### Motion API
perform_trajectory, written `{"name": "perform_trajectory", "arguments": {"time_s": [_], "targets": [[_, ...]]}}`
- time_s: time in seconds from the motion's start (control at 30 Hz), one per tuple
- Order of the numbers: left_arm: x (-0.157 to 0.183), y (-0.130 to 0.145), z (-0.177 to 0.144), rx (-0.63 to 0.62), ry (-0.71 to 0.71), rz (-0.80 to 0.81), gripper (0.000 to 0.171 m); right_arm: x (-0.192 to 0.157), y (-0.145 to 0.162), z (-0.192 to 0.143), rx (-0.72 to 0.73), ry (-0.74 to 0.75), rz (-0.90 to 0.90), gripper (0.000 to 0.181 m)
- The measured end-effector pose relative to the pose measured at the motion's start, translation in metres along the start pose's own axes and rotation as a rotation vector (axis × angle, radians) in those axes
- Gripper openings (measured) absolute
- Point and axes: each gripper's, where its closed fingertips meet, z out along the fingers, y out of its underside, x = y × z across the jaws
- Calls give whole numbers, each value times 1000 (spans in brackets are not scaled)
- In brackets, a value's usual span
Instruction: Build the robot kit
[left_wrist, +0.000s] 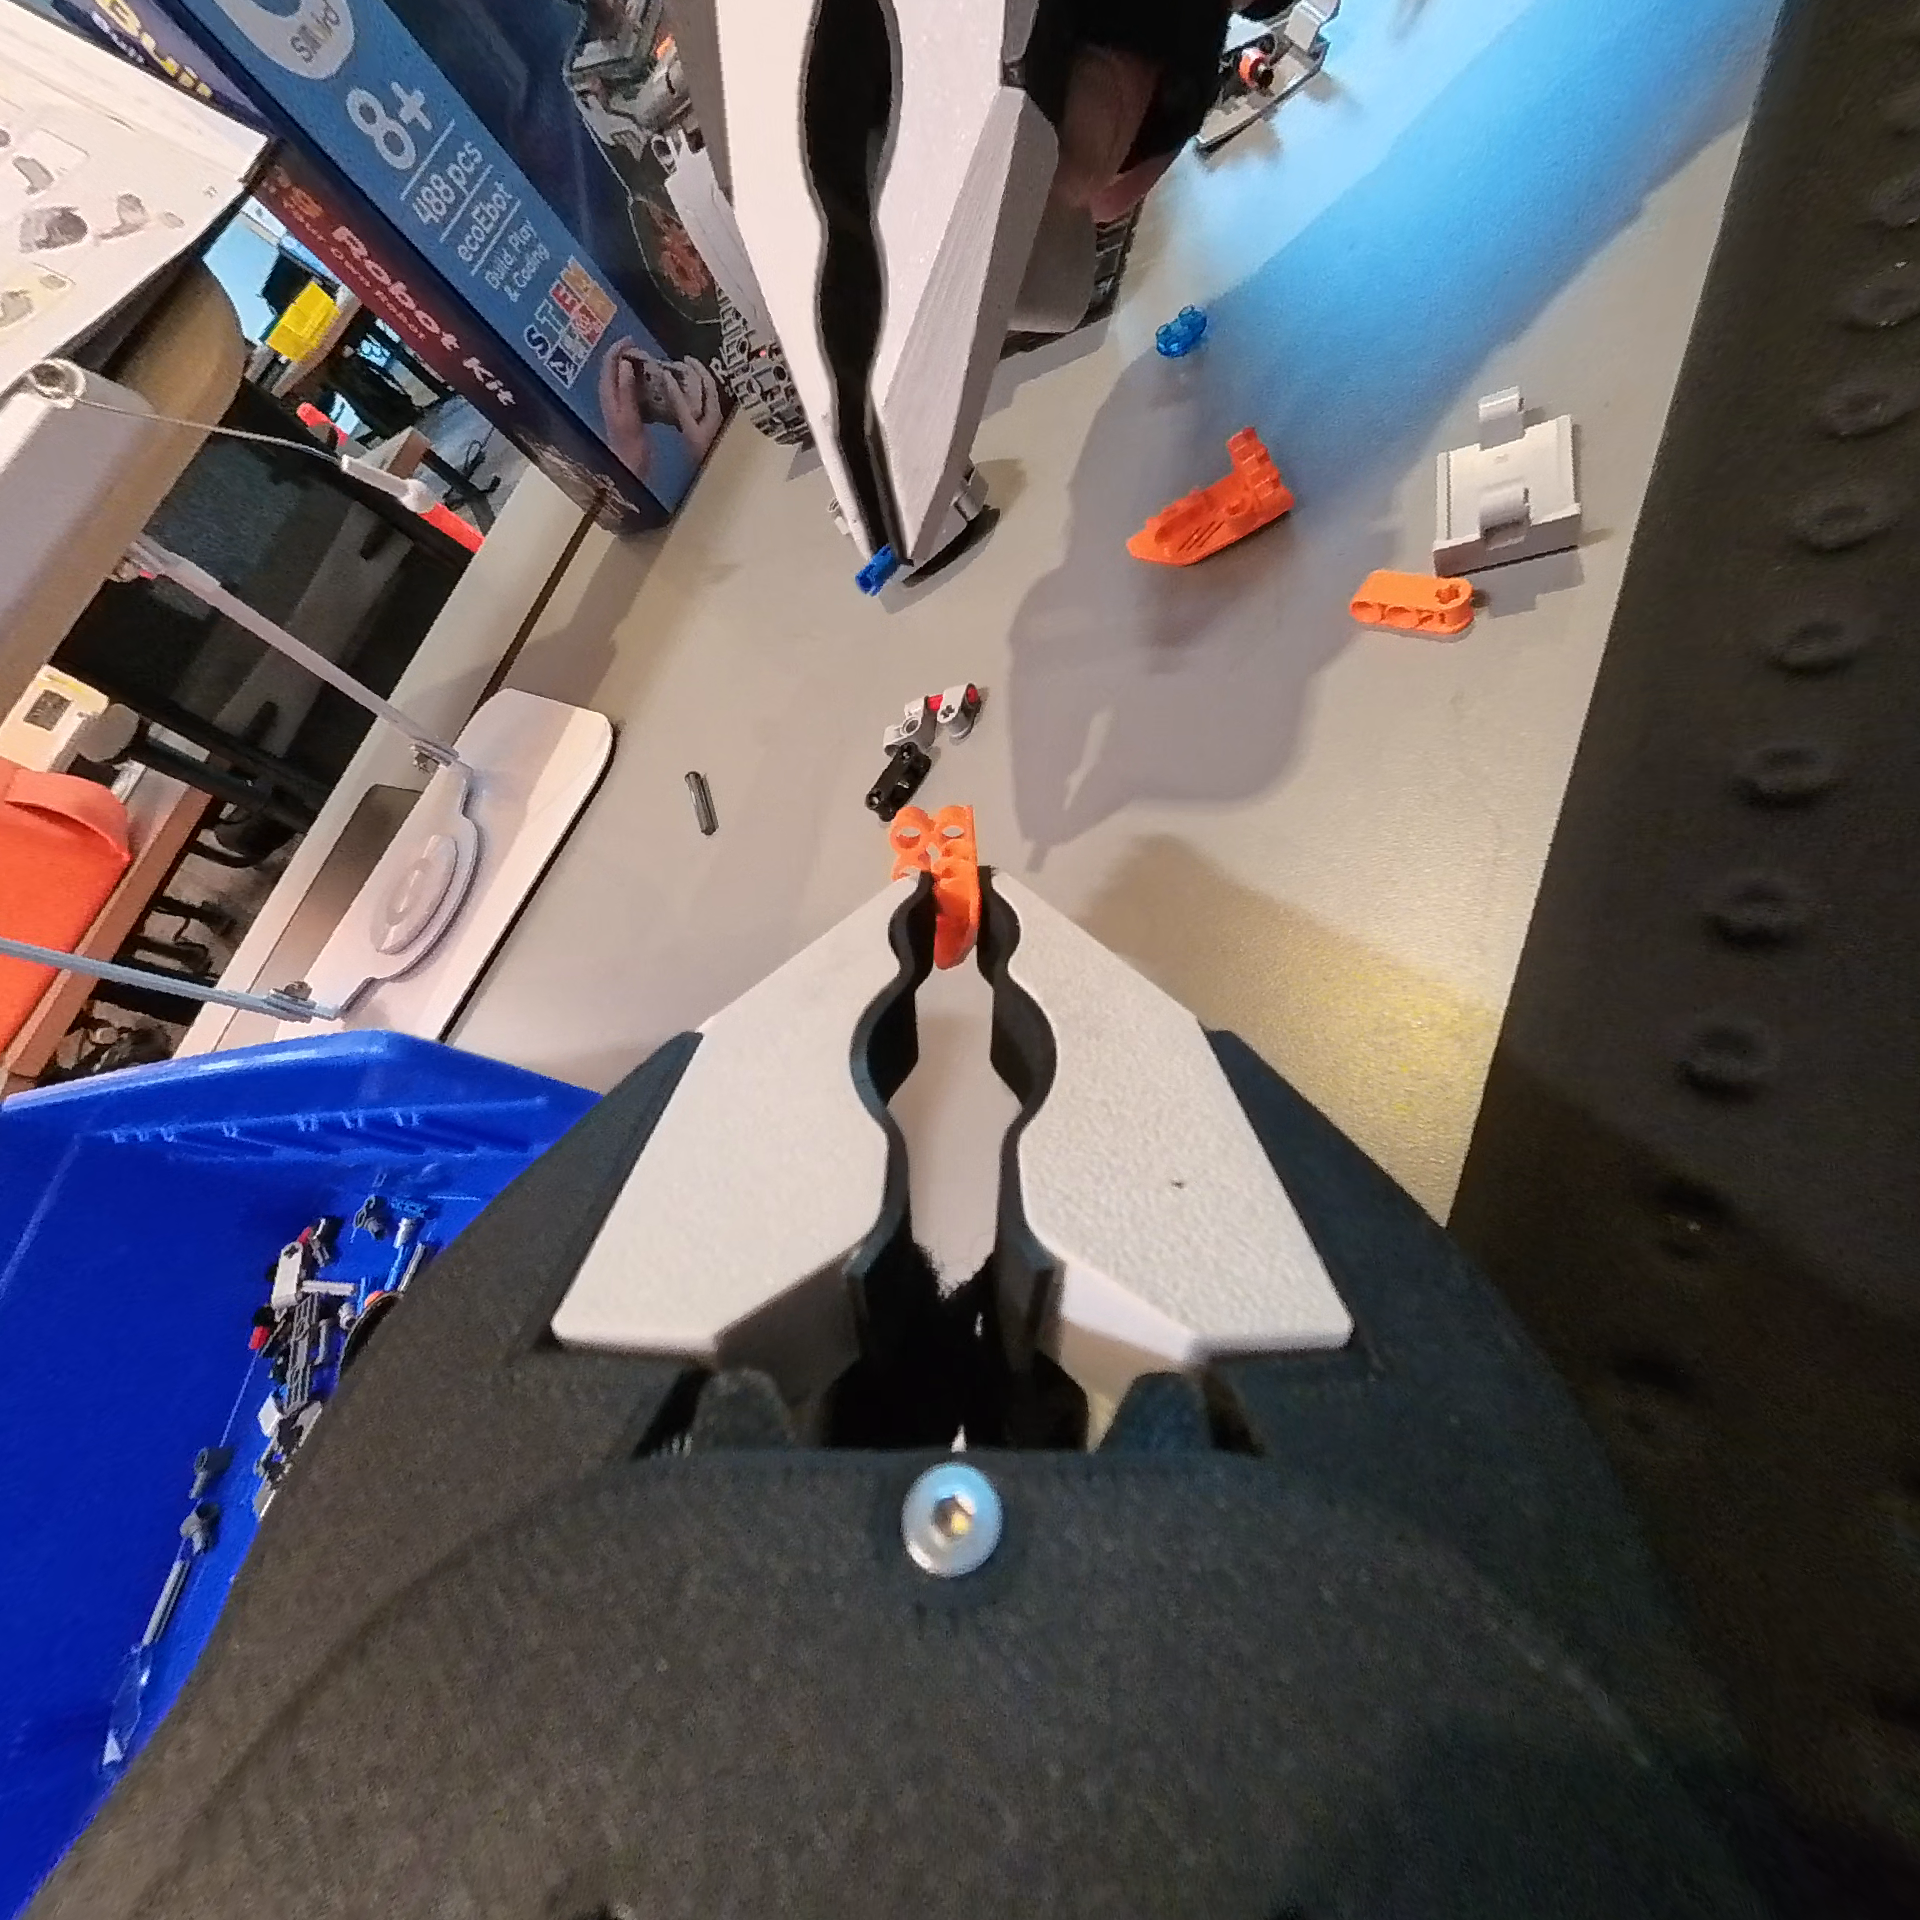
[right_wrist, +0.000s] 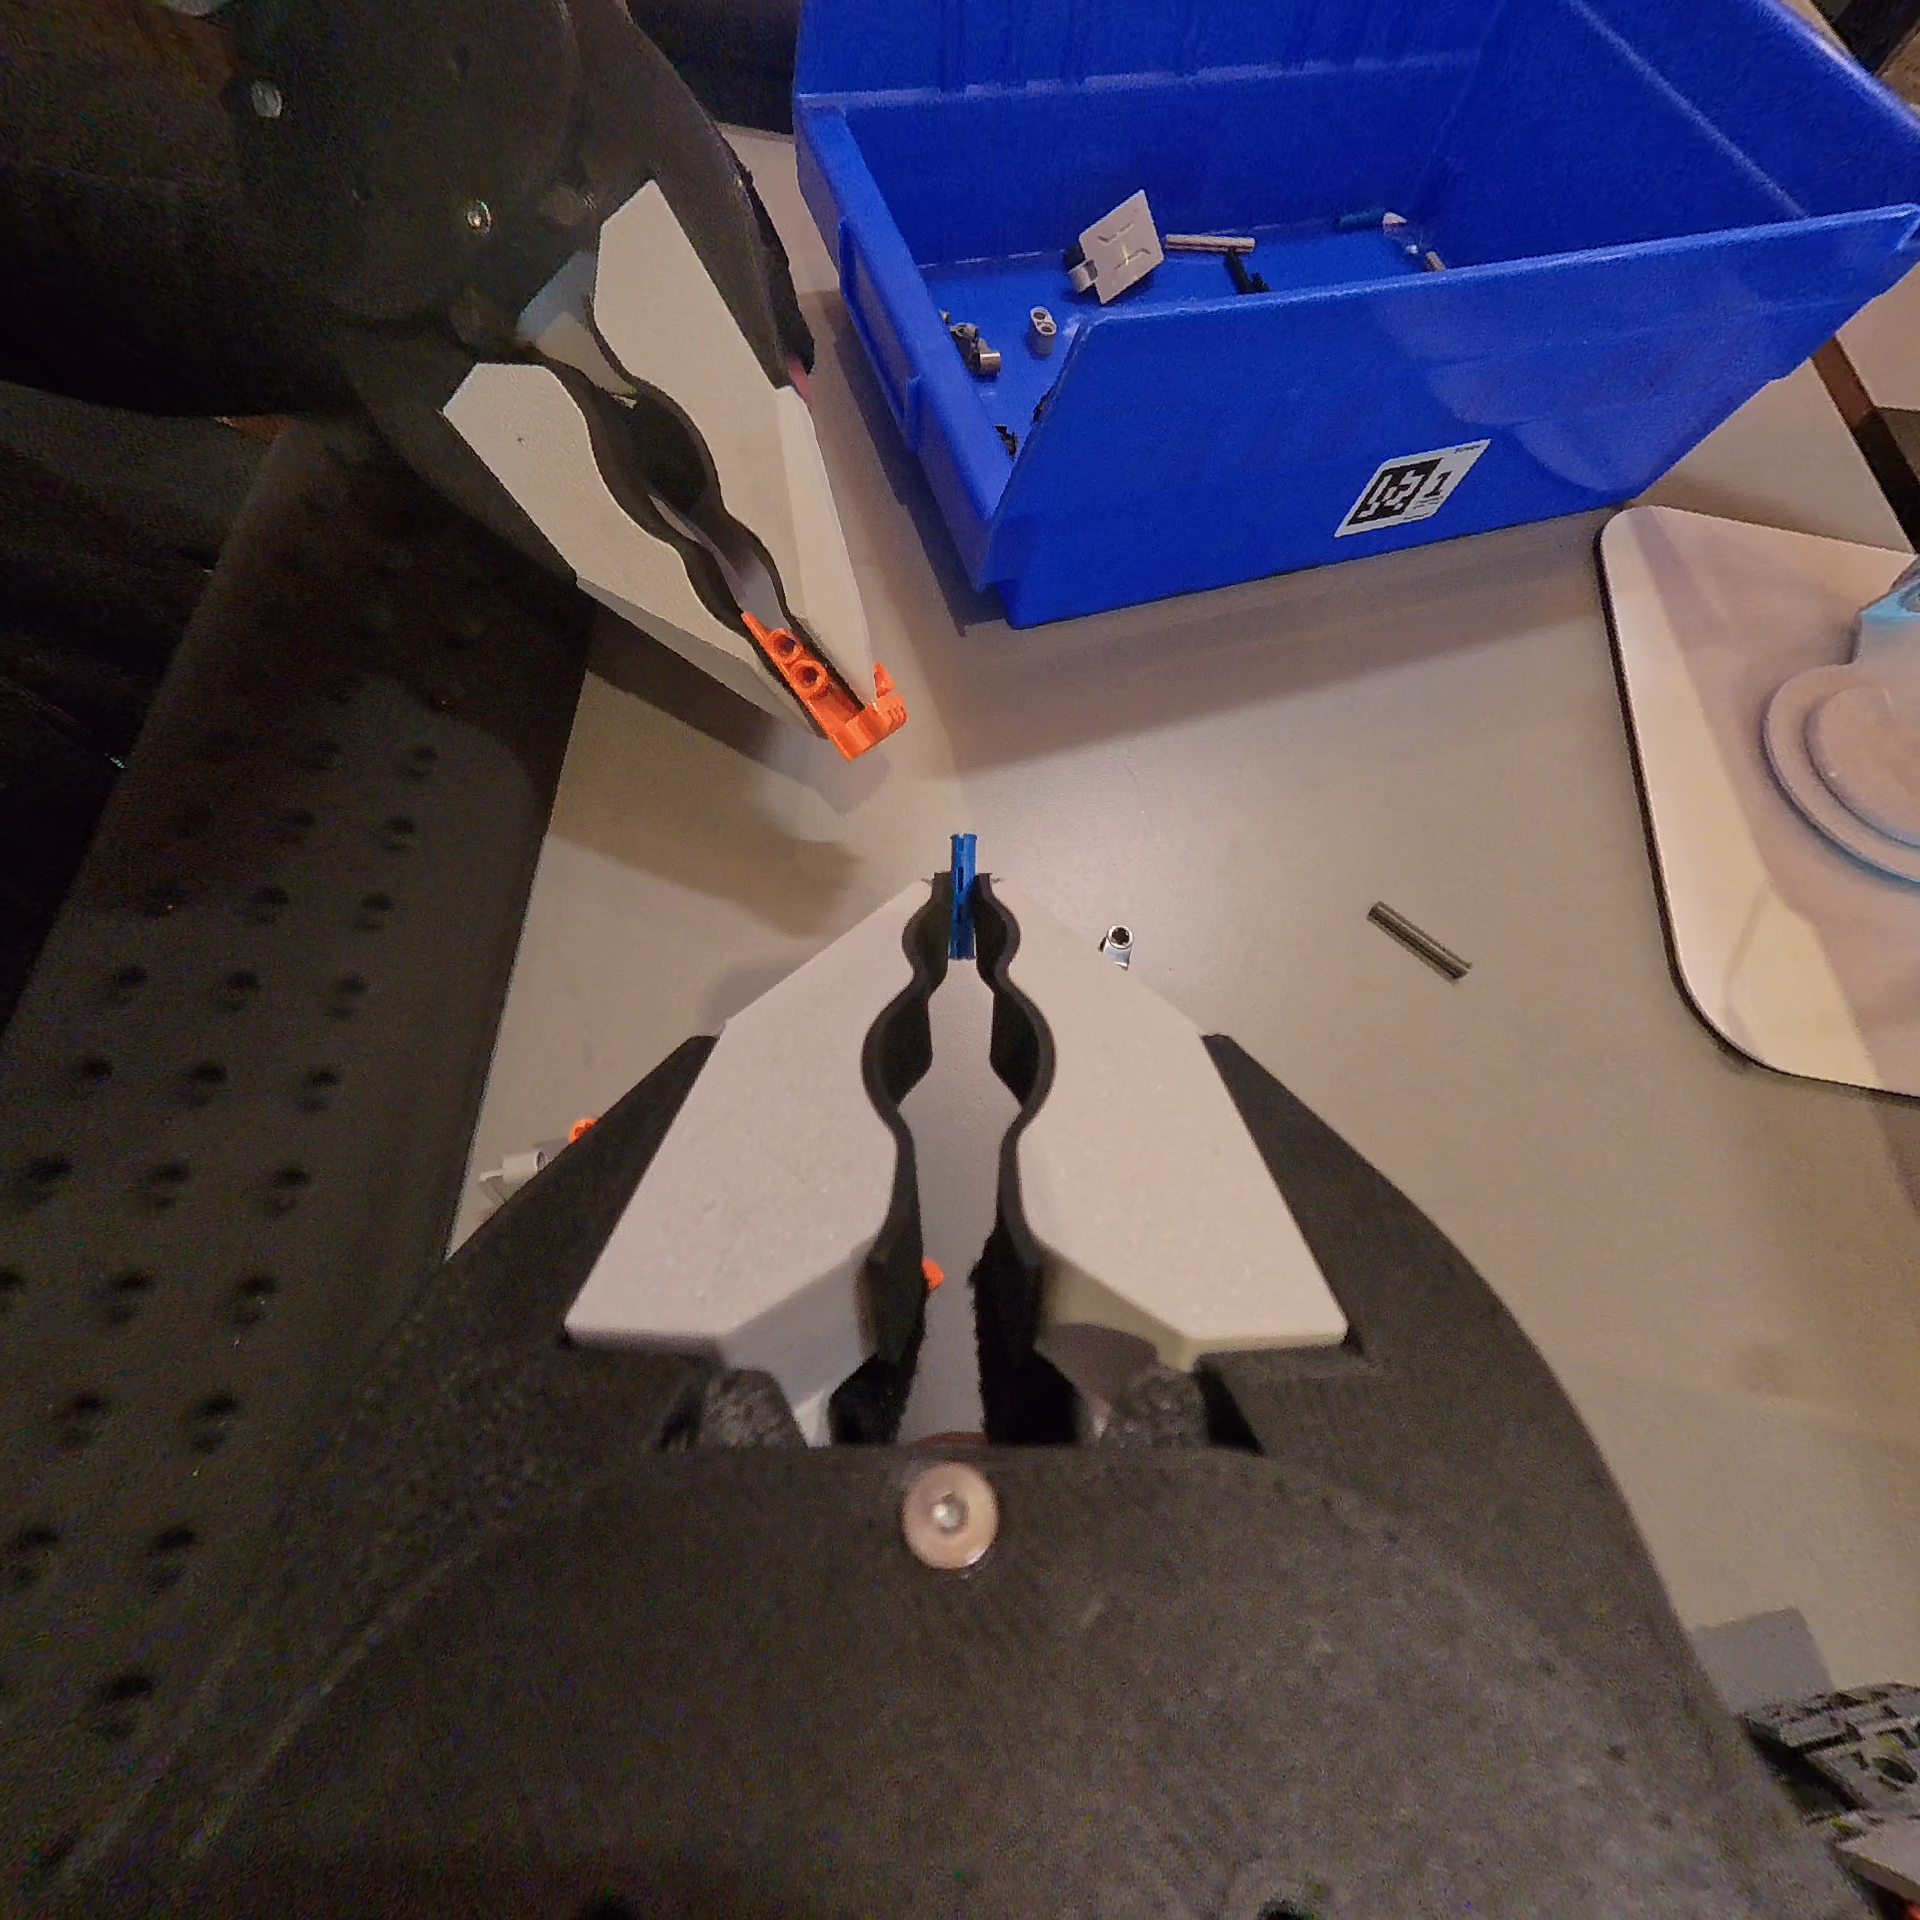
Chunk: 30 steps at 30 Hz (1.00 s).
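Grey tabletop (right_wrist: 1299, 831) carries a blue bin (right_wrist: 1351, 416) of small parts, set near the left gripper (left_wrist: 954, 883). Left gripper fingers are clamped on an orange holed beam (left_wrist: 940, 883), its end projecting past the tips. Right gripper (right_wrist: 964, 883) — fingers closed on a blue pin (right_wrist: 963, 894). Loose on the tabletop: orange bracket (left_wrist: 1210, 509), dark axle (right_wrist: 1418, 940).
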Motion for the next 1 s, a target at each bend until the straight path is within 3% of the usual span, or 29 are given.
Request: {"name": "perform_trajectory", "arguments": {"time_s": [1.0], "targets": [[-4, -9, -6, 73, 26, -96, 4, -2, -1, 2, 8, -6, 3, 1]]}}
